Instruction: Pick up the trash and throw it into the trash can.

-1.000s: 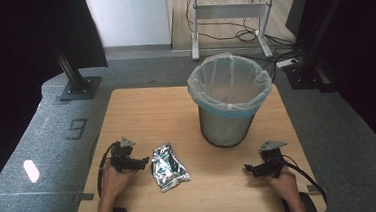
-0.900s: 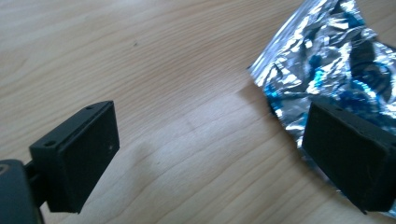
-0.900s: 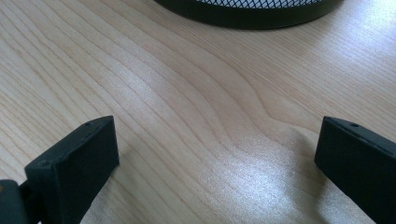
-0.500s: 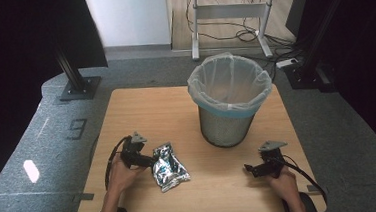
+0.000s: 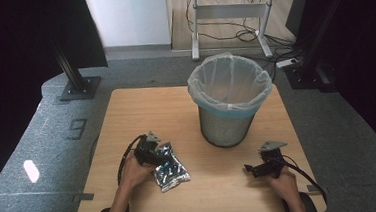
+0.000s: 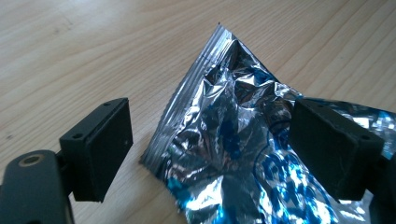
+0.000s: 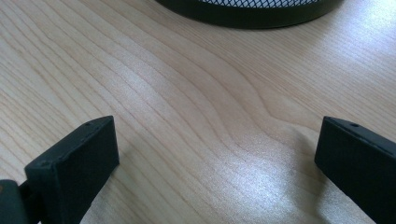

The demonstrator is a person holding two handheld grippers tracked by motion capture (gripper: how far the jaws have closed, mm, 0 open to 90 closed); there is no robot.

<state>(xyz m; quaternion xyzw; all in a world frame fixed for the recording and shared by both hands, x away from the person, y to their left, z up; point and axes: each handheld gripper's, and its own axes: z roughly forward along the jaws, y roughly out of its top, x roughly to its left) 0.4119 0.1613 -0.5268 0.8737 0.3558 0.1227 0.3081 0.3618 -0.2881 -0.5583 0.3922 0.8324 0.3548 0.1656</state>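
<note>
A crumpled silver and blue foil packet [image 5: 171, 169] lies flat on the wooden table [image 5: 141, 109], near its front left. My left gripper [image 5: 159, 158] has come up to the packet's near end. In the left gripper view the packet [image 6: 233, 154] lies between the two black pads [image 6: 105, 149]. The left pad stands clear of the foil and the right one sits over its crumpled edge. The jaws have just been closing a little and are still wide apart. My right gripper [image 5: 250, 169] rests open on the table at the front right, with bare wood [image 7: 219, 154] between its jaws.
A mesh waste bin [image 5: 230, 90] with a clear liner stands at the table's back right, and its dark base [image 7: 252, 11] lies just ahead of the right gripper. Black stands and a desk frame are on the floor beyond the table.
My left gripper has slid to the right across the table until its jaws straddle the end of the foil packet. The packet and the right gripper have stayed put.
</note>
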